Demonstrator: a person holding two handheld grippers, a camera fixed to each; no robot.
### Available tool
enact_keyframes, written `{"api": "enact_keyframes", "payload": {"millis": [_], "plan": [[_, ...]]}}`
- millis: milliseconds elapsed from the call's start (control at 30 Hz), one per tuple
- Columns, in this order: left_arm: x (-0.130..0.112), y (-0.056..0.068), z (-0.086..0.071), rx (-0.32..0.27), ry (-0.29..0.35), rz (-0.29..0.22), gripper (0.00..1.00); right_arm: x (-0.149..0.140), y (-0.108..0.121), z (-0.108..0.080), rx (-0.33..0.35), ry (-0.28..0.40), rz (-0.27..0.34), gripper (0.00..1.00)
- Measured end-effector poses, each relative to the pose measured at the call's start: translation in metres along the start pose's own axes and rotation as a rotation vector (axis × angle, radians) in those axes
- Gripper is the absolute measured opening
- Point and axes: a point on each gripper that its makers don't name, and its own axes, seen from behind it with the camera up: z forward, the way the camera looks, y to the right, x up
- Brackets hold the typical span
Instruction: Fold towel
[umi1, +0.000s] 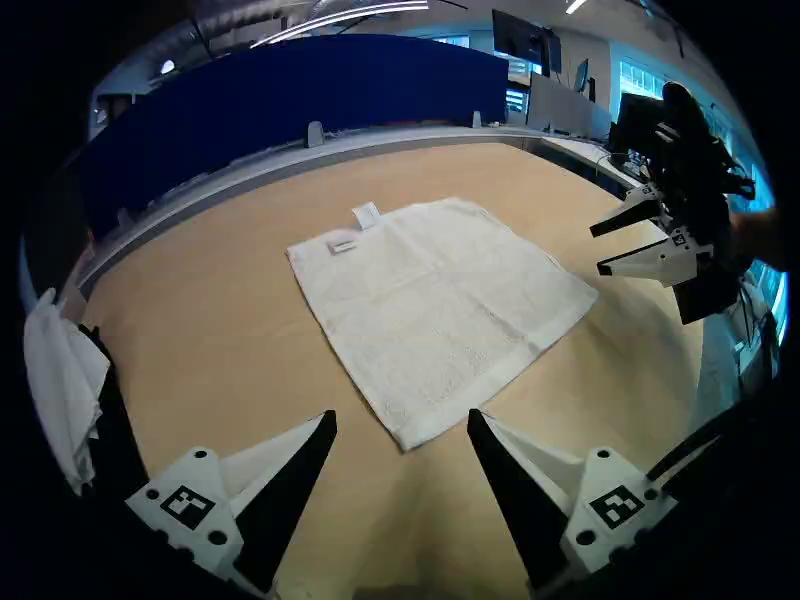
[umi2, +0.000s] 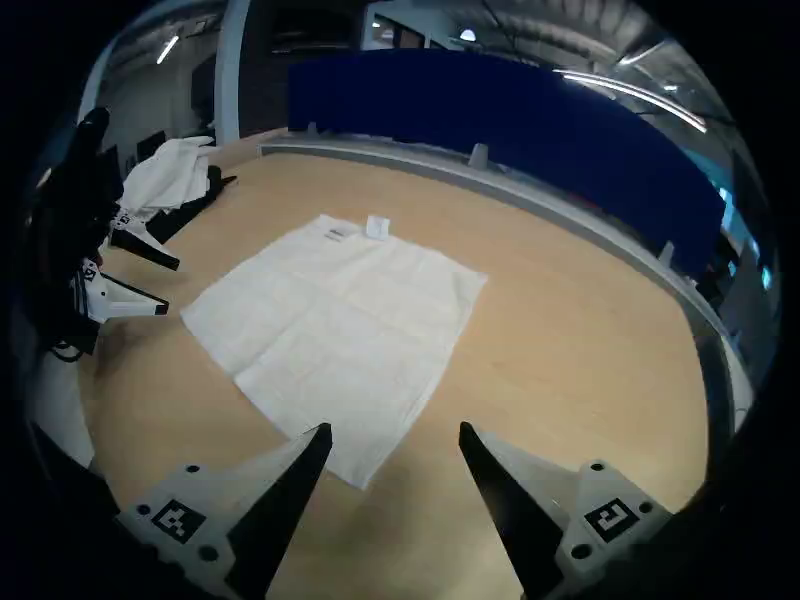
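The towel (umi1: 440, 300) is white terry cloth, matt, with a fine nubby pile and a flatter woven band along its hems. Faint crease lines cross it in the right gripper view. The small tags (umi1: 366, 215) at its far edge look smoother than the pile; whether they are fabric or paper I cannot tell. The table (umi1: 200, 330) has a pale wood-look top, smooth, with a soft satin sheen. The left gripper (umi1: 400, 413) has fingers (umi1: 290, 470) of hard plastic, white outside and matt black on the inner faces; the right gripper (umi2: 393, 427) looks the same. The blue partition (umi1: 300, 90) looks matt and cloth-covered. A crumpled white cloth (umi1: 60, 390) looks soft and matt.
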Motion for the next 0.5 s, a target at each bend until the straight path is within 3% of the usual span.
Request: {"api": "enact_keyframes", "payload": {"millis": [267,500], "plan": [[-0.015,0.007,0.012,-0.030,-0.080,-0.008,0.97,-0.015,-0.004,0.003,0.014,-0.043,-0.013,0.96],[-0.021,0.008,0.017,-0.036,-0.107,-0.025,0.97,-0.024,-0.007,0.007,0.030,-0.068,-0.003,0.89]]}}
